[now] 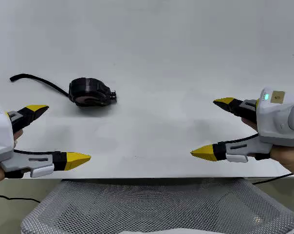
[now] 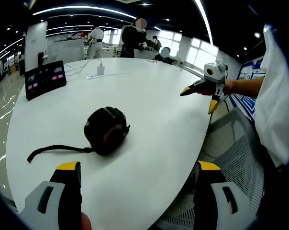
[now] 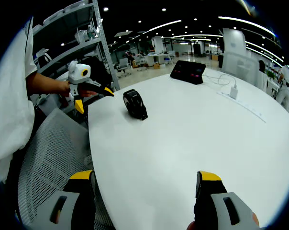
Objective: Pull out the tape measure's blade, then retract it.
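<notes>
Black round tape measure (image 1: 91,91) lies on white tabletop (image 1: 186,63), open room around; left tool (image 1: 66,132) and right tool (image 1: 204,127) gape empty

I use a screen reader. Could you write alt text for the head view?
A black tape measure with a trailing strap lies untouched on a white table. The left gripper and right gripper, both open, hover at its near edge.

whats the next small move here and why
Probably bring the left hand-held gripper forward onto the tape measure: it lies untouched on the table, nearer that open gripper than the right hand-held gripper, which is also open.
</notes>
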Tool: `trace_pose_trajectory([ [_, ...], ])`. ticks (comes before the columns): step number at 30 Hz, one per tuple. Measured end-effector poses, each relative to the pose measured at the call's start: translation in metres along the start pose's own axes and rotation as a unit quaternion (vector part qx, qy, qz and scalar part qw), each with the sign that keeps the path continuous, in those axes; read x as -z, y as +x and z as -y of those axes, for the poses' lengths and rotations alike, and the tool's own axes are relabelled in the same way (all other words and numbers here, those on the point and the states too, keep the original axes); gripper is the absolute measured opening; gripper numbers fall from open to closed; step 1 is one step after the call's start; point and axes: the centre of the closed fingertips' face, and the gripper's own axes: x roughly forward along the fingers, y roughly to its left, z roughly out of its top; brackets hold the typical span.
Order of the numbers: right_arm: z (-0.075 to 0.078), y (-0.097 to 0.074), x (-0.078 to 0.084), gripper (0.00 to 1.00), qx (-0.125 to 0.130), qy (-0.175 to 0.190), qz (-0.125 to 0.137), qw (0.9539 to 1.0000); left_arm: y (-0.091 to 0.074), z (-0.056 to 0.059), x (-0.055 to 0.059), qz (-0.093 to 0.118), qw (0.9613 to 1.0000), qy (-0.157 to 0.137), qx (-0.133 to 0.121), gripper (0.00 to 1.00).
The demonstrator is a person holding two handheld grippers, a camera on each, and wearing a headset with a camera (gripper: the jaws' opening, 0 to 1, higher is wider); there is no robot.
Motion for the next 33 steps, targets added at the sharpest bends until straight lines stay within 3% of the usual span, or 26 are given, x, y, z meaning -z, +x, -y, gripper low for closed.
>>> trace_pose_trajectory([
  [26, 0.0019, -0.0002, -0.0021, 0.87, 0.007, -0.003, 0.004, 1.0, 0.0003, 0.0002, 0.0018, -0.004, 1.0, 0.002, 0.0, 0.95],
  [33, 0.0049, 0.0001, -0.0032, 0.84, 0.01, -0.006, 0.005, 0.9999, 0.0001, -0.0025, 0.0013, -0.005, 1.0, 0.004, -0.001, 0.87],
])
